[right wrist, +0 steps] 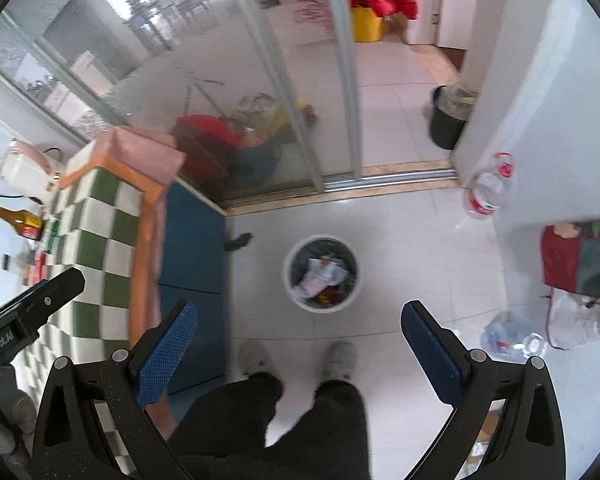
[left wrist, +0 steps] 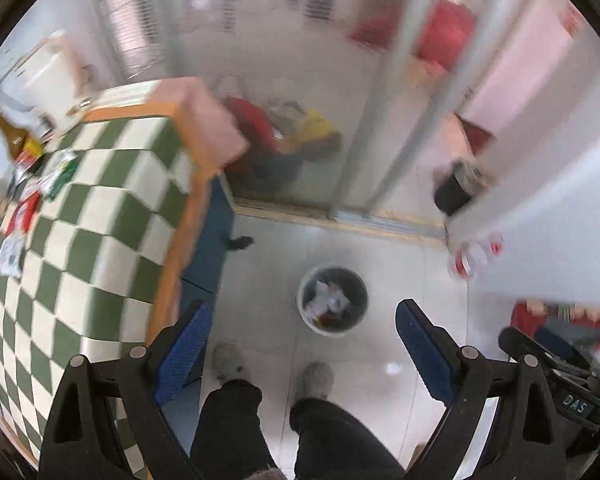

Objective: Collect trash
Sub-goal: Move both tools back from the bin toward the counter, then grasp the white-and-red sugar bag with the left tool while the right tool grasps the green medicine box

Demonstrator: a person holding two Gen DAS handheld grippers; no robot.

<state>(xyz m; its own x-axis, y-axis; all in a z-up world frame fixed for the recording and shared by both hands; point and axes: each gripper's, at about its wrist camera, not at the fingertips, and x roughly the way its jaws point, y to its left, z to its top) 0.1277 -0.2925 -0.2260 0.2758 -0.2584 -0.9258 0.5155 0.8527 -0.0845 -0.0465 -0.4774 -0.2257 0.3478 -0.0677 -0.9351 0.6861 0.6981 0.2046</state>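
Wrappers [left wrist: 28,196] litter the checkered worktop [left wrist: 100,216]; both claws, left claw [left wrist: 302,344] and right claw [right wrist: 300,344], hang spread wide and empty above the floor's wastebasket [right wrist: 321,273].

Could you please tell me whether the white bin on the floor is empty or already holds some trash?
It already holds trash: the bin stands upright, and crumpled paper and wrappers lie inside its dark liner.

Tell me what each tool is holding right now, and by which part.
Nothing is held. The left tool and the right tool both stand wide open with empty gaps, above the floor near the white bin already holding trash.
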